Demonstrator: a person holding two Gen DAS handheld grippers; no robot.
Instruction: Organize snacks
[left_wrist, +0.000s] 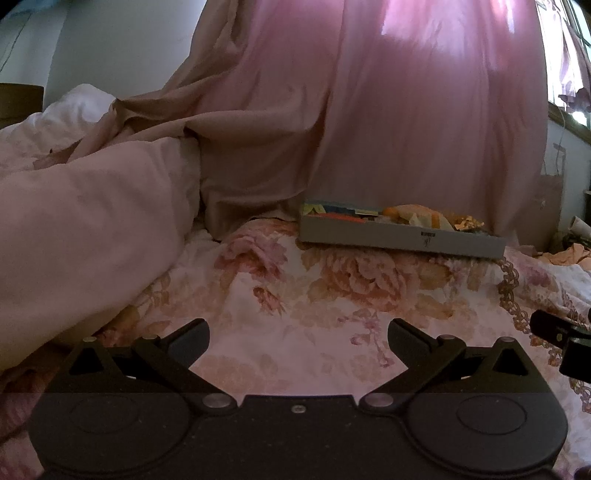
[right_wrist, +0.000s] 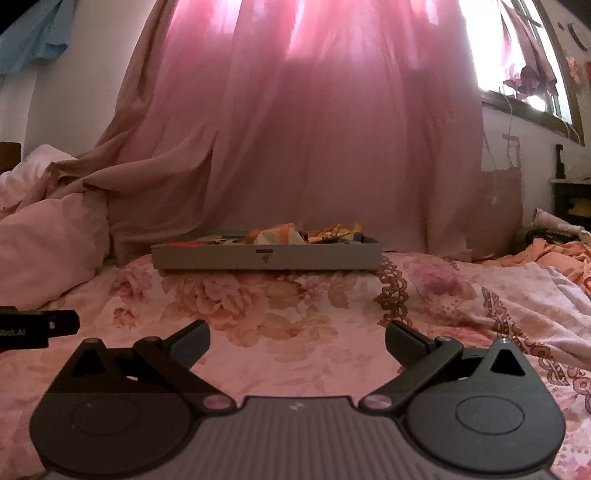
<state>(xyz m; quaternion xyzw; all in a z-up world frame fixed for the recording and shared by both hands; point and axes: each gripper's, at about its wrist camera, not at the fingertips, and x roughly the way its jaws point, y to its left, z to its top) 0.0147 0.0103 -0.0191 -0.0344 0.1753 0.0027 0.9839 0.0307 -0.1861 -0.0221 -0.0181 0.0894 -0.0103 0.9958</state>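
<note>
A flat grey tray (left_wrist: 369, 238) lies on the floral bedspread, far from both grippers, holding several snack packets (left_wrist: 413, 216) in orange, yellow and blue wrappers. It also shows in the right wrist view (right_wrist: 221, 258), with the packets (right_wrist: 280, 234) piled toward its middle and right. My left gripper (left_wrist: 297, 341) is open and empty, low over the bedspread, with the tray ahead to the right. My right gripper (right_wrist: 297, 341) is open and empty, facing the tray straight ahead. Each gripper's side shows at the edge of the other's view.
A bunched white duvet (left_wrist: 85, 236) lies at the left. A pink curtain (right_wrist: 314, 129) hangs behind the tray and drapes onto the bed. Orange cloth (right_wrist: 557, 254) lies at the far right. The floral bedspread (right_wrist: 295, 306) stretches between the grippers and the tray.
</note>
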